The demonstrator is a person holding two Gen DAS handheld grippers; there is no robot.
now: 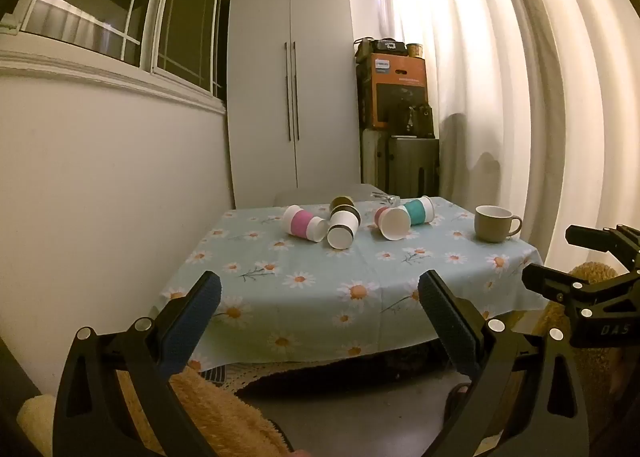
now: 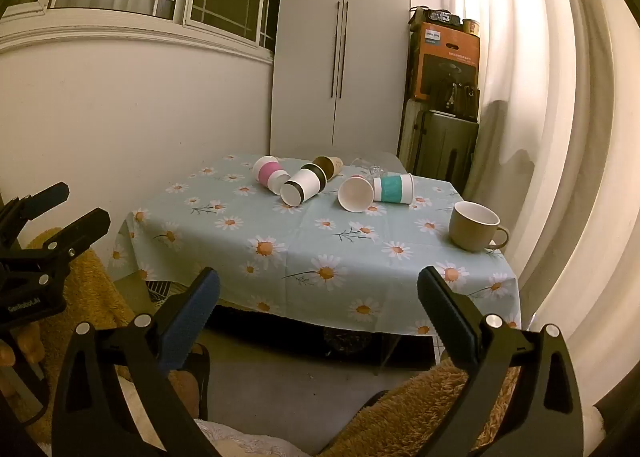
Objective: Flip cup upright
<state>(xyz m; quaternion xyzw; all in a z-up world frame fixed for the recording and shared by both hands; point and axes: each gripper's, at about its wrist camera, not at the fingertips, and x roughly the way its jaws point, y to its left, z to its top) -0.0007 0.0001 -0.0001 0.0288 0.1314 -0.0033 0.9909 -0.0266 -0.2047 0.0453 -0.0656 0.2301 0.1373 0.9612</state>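
Several paper cups lie on their sides on the far half of a table with a daisy-print cloth: a pink-banded cup, a dark-banded cup, a brown cup, a white cup with its mouth toward me, and a teal-banded cup. A beige mug stands upright at the right. My left gripper and right gripper are open and empty, held short of the table's near edge.
A white wardrobe stands behind the table, with stacked boxes and a suitcase beside it. A curtain hangs close on the right and a wall with a window on the left. A small clear object lies at the table's far edge.
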